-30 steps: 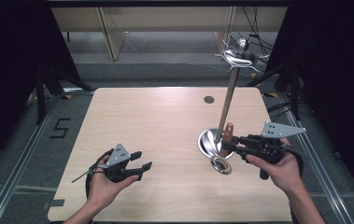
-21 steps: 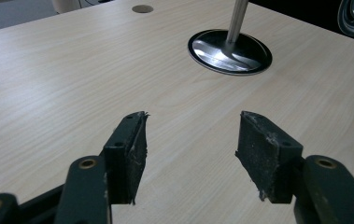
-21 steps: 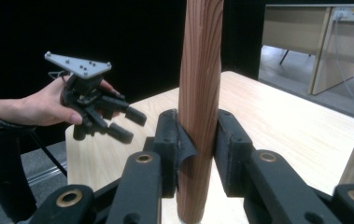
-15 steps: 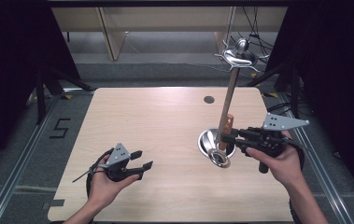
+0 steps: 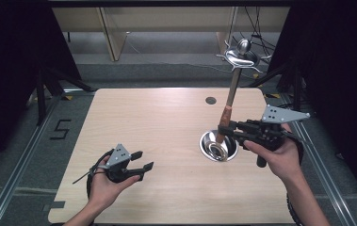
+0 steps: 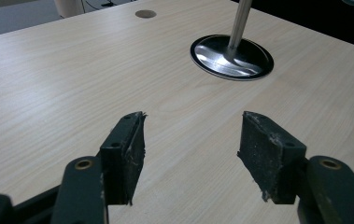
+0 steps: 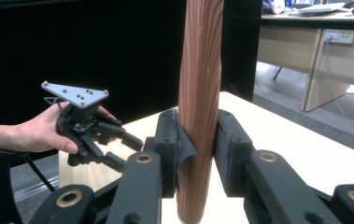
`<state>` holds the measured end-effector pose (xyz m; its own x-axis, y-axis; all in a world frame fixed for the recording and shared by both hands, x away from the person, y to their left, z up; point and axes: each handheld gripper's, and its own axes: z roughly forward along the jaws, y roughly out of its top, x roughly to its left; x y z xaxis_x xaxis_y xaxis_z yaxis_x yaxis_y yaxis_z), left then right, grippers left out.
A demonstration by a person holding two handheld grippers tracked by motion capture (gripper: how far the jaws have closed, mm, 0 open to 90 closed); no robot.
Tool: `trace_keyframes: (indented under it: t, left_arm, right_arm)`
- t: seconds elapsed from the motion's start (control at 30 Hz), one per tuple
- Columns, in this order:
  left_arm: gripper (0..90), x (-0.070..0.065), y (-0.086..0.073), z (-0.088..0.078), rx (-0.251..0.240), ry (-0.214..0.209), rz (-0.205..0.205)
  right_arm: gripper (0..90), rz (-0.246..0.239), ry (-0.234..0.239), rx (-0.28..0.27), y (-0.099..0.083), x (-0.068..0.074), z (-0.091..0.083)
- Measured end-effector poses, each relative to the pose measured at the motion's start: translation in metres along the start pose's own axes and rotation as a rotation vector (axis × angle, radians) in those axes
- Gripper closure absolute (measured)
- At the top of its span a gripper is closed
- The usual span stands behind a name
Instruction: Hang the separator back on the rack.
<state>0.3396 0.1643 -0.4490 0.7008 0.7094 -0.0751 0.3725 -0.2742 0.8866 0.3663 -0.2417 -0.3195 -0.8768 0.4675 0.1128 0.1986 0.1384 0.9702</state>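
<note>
Since the earlier high view, the right gripper (image 5: 225, 129) has risen toward the right middle of the frame, carrying the stand (image 5: 229, 109) with it; the left gripper (image 5: 144, 160) remains at lower left, its jaws having just been opening with nothing between them.

High view: one stand, two grippers, one bench (image 5: 166, 122). The stand consists of a round metal base (image 5: 218, 145), a wooden grip section, a metal pole and a bowl-like metal top with prongs (image 5: 241, 57) in the upper right. The pole leans. Whether the base touches the bench cannot be told. A small dark round hole (image 5: 210, 100) lies in the bench near its far edge.

Left gripper view: the jaws stand wide apart and empty over bare wood. The base (image 6: 231, 56) appears at upper right, with the pole rising from it, and the hole (image 6: 145, 13) at top centre.

Right gripper view: the jaws are clamped on the wooden section of the stand (image 7: 200, 93), pads (image 7: 169, 149) pressed on both sides. At left, the left gripper (image 7: 128, 151) is seen in a hand.
</note>
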Motion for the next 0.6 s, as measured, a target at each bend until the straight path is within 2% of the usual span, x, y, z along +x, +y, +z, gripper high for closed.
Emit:
trace_keyframes:
  t: [0.13, 0.27, 0.37, 0.47, 0.6]
  left_arm:
    - [39.7, 0.000, 0.000, 0.000, -0.002, 0.001, -0.003]
    - [39.6, -0.001, 0.001, 0.000, -0.006, 0.003, -0.011]
    - [39.6, -0.001, 0.001, 0.000, -0.005, 0.005, -0.013]
    - [39.5, 0.000, 0.001, 0.000, -0.006, 0.001, -0.011]
    - [39.4, -0.001, 0.001, 0.000, -0.009, 0.010, -0.014]
  right_arm:
    - [73.6, -0.021, -0.002, -0.006, 0.006, 0.001, 0.002]
    - [73.6, 0.002, 0.000, -0.001, 0.010, 0.004, 0.004]
    - [73.6, -0.023, -0.009, -0.017, 0.012, 0.002, 0.006]
    - [73.6, -0.009, -0.010, -0.019, 0.016, 0.003, 0.007]
    - [73.6, -0.018, -0.013, -0.023, 0.019, 0.002, 0.008]
